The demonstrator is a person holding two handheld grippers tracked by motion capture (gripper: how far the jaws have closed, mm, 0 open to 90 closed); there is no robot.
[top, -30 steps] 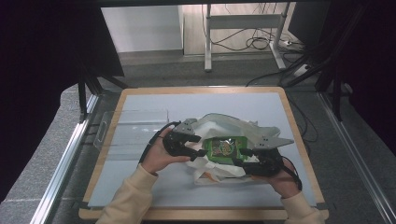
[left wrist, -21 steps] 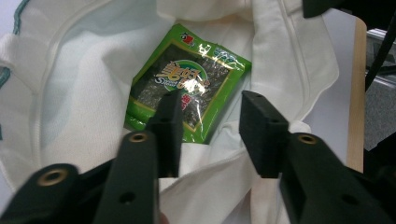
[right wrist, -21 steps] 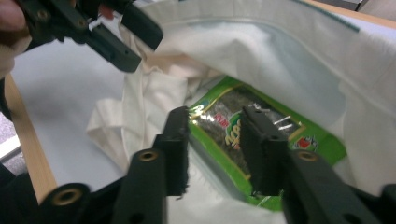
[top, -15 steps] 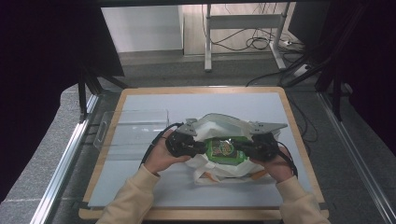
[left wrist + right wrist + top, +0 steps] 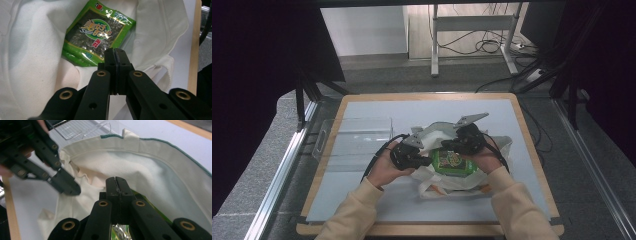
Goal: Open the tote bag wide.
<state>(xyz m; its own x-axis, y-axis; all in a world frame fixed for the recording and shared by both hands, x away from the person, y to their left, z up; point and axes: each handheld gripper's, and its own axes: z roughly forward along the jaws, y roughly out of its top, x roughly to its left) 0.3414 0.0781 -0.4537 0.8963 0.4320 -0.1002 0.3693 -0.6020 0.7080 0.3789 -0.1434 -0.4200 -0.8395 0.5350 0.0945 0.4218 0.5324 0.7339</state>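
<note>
Both claws, left claw [image 5: 115,53] and right claw [image 5: 116,182], pressed together on the cloth bag [image 5: 437,134] rim; I'd spread it evenly, keeping the seaweed packet [image 5: 98,33] seated inside.

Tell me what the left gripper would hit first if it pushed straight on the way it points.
Likely the green seaweed snack packet lying in the white cloth bag; the shut left gripper points right at its near edge, though the depth between them is unclear.
</note>
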